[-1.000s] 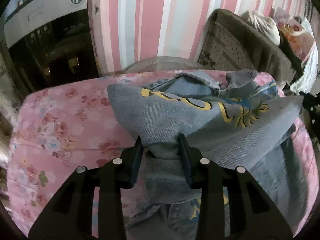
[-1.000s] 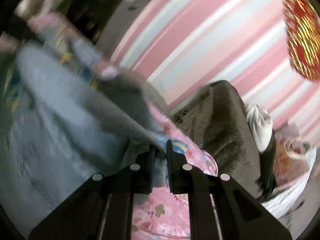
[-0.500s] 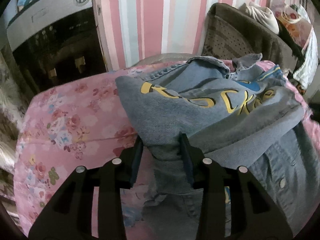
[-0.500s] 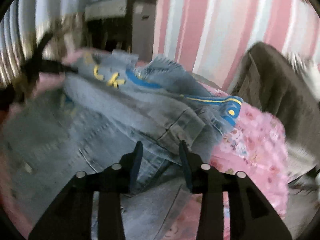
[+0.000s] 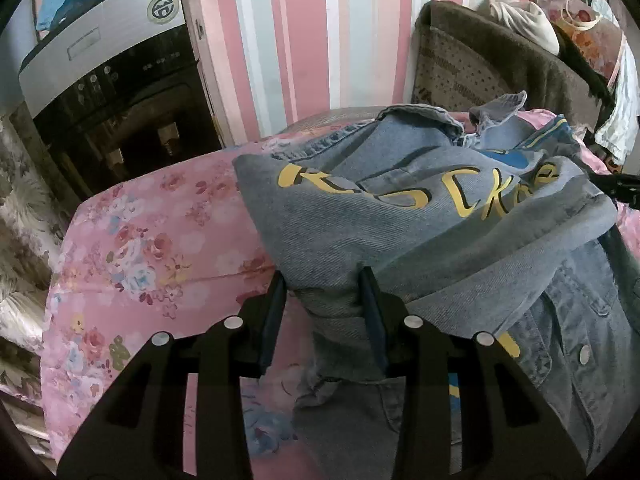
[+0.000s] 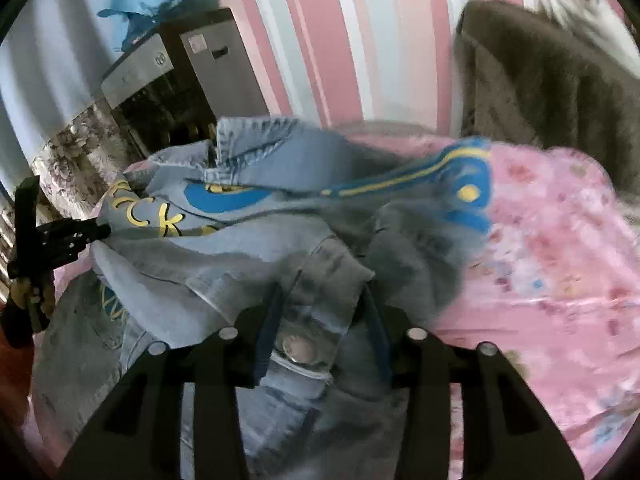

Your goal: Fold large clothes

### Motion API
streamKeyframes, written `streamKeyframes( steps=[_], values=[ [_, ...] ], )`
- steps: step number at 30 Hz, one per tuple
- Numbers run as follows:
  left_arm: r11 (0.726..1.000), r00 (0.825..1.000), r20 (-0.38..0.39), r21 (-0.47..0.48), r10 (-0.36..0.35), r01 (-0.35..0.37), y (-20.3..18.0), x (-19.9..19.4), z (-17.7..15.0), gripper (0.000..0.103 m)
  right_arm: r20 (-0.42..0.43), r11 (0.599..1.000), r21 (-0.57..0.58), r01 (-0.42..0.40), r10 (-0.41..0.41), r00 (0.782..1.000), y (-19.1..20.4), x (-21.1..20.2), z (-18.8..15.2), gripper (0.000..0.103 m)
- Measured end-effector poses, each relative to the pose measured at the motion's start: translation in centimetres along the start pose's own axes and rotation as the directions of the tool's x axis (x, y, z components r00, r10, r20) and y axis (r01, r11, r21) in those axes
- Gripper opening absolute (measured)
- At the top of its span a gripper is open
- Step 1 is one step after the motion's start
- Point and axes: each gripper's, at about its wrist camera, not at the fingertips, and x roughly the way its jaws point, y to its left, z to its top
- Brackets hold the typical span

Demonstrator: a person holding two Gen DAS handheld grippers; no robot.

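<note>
Across the bed, a pink flowered bedspread (image 5: 152, 248) fills both views, and its bare stretch is the open room: 9 o'clock in the left view, 3 o'clock in the right. Its near-left edge drops away at 8 o'clock. On it lies the denim jacket (image 5: 400, 232), heaped from centre to 4 o'clock, yellow lettering up, collar at 1 o'clock by the far edge. Behind, the striped wall (image 5: 304, 40) closes off 12 o'clock, a brown blanket (image 5: 520, 60) crowds 2 o'clock, and a dark cabinet (image 5: 120, 100) stands at 10. The left gripper (image 5: 322, 292) is clamped on a raised fold of the jacket's hem. The right gripper (image 6: 320, 304) has just been closing, yet its jaws show apart, a pocket flap and its button (image 6: 296, 348) between them, blurred.
</note>
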Motion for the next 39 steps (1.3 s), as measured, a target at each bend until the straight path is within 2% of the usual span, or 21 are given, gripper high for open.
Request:
streamKeyframes(
  steps=[4,7,8,10,11,12,13,15,16,17,18,21,23,26,29,31,32,34,37,38,39],
  values=[
    [1.000,1.000,0.012,-0.001,0.014,-0.014,0.0,-0.4,-0.1,0.037,0.108,0.989,-0.104,0.109,-0.098,0.989,2.9,-2.4,0.7,0.003],
    [1.000,1.000,0.022,-0.001,0.020,-0.020,0.0,-1.0,-0.2,0.034,0.238,0.959,-0.191,0.207,-0.160,0.958,5.4,-7.0,2.1,0.003],
    [1.000,0.999,0.026,0.001,0.027,-0.027,0.0,-1.1,-0.2,0.034,0.262,0.940,-0.231,0.252,-0.190,0.946,6.3,-8.0,2.4,0.003],
    [0.999,0.999,0.033,0.005,0.042,-0.042,-0.1,-1.2,-0.2,0.034,0.306,0.854,-0.350,0.385,-0.284,0.909,8.3,-8.8,2.5,0.003],
    [0.999,0.998,0.038,0.003,0.046,-0.046,-0.2,-1.2,-0.2,0.035,0.295,0.828,-0.383,0.410,-0.311,0.903,8.5,-8.5,2.6,0.003],
    [0.998,0.998,0.037,0.001,0.056,-0.056,-0.3,-1.1,0.0,0.037,0.193,0.840,-0.383,0.384,-0.334,0.923,7.6,-7.0,3.0,0.004],
    [0.998,0.997,0.028,0.000,0.067,-0.067,-0.4,-0.8,0.1,0.039,0.127,0.847,-0.374,0.377,-0.356,0.926,6.7,-5.7,3.0,0.005],
    [0.996,0.996,0.030,-0.010,0.088,-0.087,-0.5,-0.8,0.3,0.063,0.084,0.817,-0.362,0.449,-0.451,0.888,4.9,-3.5,2.5,0.011],
    [0.996,0.995,0.031,-0.017,0.091,-0.091,-0.4,-0.9,0.5,0.068,0.054,0.807,-0.343,0.480,-0.493,0.868,3.6,-2.8,2.2,0.011],
    [0.996,0.995,0.034,-0.026,0.089,-0.089,-0.2,-1.3,0.6,0.077,0.040,0.817,-0.308,0.487,-0.501,0.865,2.5,-2.8,2.0,0.012],
    [0.996,0.995,0.040,-0.032,0.090,-0.088,-0.1,-1.7,0.7,0.084,0.038,0.845,-0.245,0.476,-0.482,0.875,1.4,-3.3,1.8,0.018],
    [0.995,0.994,0.077,-0.059,0.083,-0.078,0.6,-3.3,1.7,0.090,0.100,0.903,-0.164,0.398,-0.386,0.917,1.0,-5.3,1.7,0.038],
    [0.996,0.995,0.090,-0.079,0.038,-0.031,0.7,-4.0,2.6,0.088,0.135,0.923,-0.175,0.343,-0.323,0.937,2.1,-5.8,1.7,0.038],
    [0.995,0.995,0.072,-0.070,-0.062,0.067,-0.4,-3.3,4.0,0.062,0.110,0.967,-0.183,0.179,-0.161,0.981,4.2,-4.5,1.8,0.038],
    [0.994,0.994,-0.024,-0.047,-0.104,0.102,-2.0,-0.1,4.4,0.025,0.043,0.961,-0.219,0.168,-0.162,0.986,5.3,-1.5,1.6,0.038],
    [0.997,0.995,-0.078,-0.045,-0.067,0.064,-2.3,2.2,4.1,0.022,-0.016,0.947,-0.245,0.208,-0.219,0.976,4.8,0.9,1.1,0.036],
    [0.998,0.994,-0.097,-0.044,-0.059,0.055,-2.2,3.2,3.8,0.022,-0.046,0.939,-0.256,0.230,-0.249,0.967,4.3,2.2,0.7,0.031],
    [0.999,0.993,-0.114,-0.026,-0.042,0.040,-2.1,4.4,3.6,0.015,-0.072,0.941,-0.253,0.223,-0.248,0.966,3.8,3.1,0.0,0.027],
    [1.000,0.993,-0.117,0.021,-0.021,0.023,-2.5,4.6,3.6,0.014,-0.070,0.957,-0.226,0.181,-0.201,0.977,3.5,2.6,0.4,0.031],
    [0.999,0.992,-0.120,0.026,-0.028,0.032,-2.5,4.5,3.8,0.019,-0.065,0.963,-0.222,0.152,-0.170,0.983,3.5,2.1,0.7,0.031],
    [0.998,0.992,-0.115,0.018,-0.060,0.062,-2.4,4.0,4.0,0.037,-0.043,0.971,-0.207,0.118,-0.130,0.991,3.3,1.1,1.4,0.033]
  ],
)
